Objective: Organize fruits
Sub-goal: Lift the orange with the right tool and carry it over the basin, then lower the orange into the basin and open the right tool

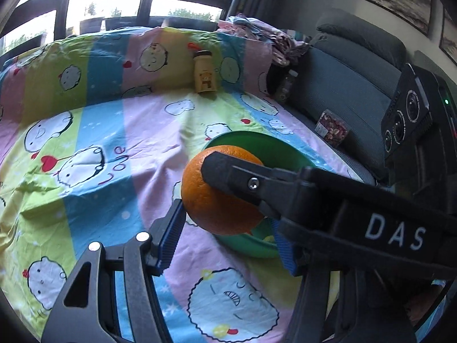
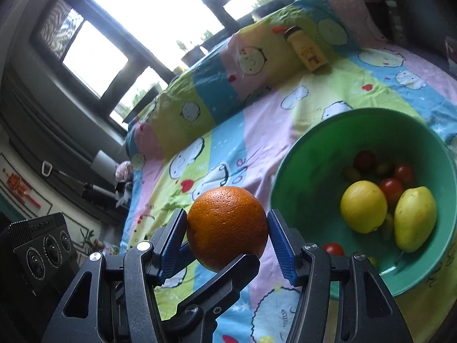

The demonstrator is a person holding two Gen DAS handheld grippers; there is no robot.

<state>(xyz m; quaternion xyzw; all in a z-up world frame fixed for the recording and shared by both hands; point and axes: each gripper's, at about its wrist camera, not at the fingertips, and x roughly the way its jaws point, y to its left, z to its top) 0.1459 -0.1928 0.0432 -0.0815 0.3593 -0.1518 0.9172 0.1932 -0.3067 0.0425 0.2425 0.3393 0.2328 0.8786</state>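
orange: I've got one round, pebbly-skinned orange (image 2: 227,227) up off the bed, just beside the bowl, pinched from two directions at once
right gripper: right gripper (image 2: 227,228) has its ribbed blue pads (image 2: 281,245) pressed on both sides of the orange, jaws partway open around it
left gripper: left gripper (image 1: 225,225) is clamped on the same orange, one blue pad (image 1: 170,238) on its side; the other pad is mostly hidden behind the right tool's black finger crossing in front
bowl: smooth green plastic bowl (image 2: 308,154), deep and round, sits on the sheet
in the bowl: two glossy yellow lemons (image 2: 363,210), one rounder, one more pear-shaped, plus small shiny cherry tomatoes (image 2: 392,187)
sheet: crinkled cotton bedsheet (image 1: 94,131), pastel stripes with cartoon faces
bottle: little yellow bottle (image 1: 203,72) leans on the raised, sheet-covered edge, well apart from the bowl
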